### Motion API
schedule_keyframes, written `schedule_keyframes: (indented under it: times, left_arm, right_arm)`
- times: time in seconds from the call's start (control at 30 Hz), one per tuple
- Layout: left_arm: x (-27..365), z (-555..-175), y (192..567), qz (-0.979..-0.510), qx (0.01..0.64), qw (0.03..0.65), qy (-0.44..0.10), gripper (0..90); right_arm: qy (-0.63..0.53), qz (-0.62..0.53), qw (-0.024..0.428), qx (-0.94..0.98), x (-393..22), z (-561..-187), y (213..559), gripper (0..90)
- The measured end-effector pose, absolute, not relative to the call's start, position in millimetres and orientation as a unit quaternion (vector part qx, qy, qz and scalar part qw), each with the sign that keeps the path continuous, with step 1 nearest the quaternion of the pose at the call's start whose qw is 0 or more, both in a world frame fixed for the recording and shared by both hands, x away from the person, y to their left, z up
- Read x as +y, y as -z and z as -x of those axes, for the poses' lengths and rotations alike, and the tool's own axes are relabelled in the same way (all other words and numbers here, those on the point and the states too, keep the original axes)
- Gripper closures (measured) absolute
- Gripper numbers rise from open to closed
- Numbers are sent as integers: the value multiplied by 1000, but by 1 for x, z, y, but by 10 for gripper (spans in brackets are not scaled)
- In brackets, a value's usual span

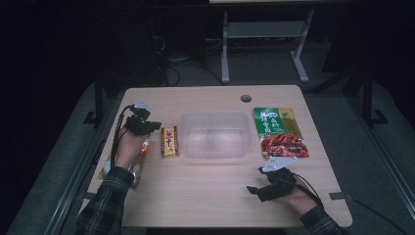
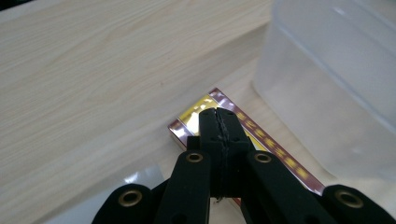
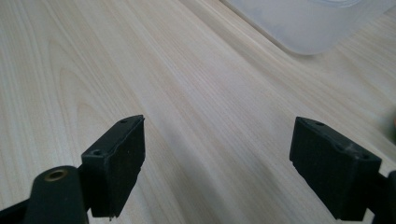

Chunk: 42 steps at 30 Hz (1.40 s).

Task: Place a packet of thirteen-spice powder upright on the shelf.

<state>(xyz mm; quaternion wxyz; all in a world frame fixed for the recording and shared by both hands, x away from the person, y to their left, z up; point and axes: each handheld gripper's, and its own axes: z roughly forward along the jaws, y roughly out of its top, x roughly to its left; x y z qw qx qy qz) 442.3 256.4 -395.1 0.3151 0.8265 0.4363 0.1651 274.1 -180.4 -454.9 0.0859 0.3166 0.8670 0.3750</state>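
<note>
Snack bar point(image 2: 219, 105) half behind left gripper point(image 2: 219, 122)

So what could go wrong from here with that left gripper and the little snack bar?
The left gripper has its jaws shut with nothing between them, right over the snack bar, so a grasp would need them opened first. The bar lies flat on the table, and jaws may slide off it. It also sits close beside the clear tub, so a sweep could knock the tub.
</note>
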Motion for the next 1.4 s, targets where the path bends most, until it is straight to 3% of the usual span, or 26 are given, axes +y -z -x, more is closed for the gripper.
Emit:
schedule_keyframes:
  times: [0.6, 1.4]
  left_arm:
    - [227, -494, 428, -835, 455, 258, -171, 898]
    - [209, -471, 434, -864, 426, 228, -141, 899]
  right_arm:
    - [-374, -322, 89, 865, -183, -275, 454, 172]
    - [-376, -324, 90, 863, -183, -274, 453, 172]
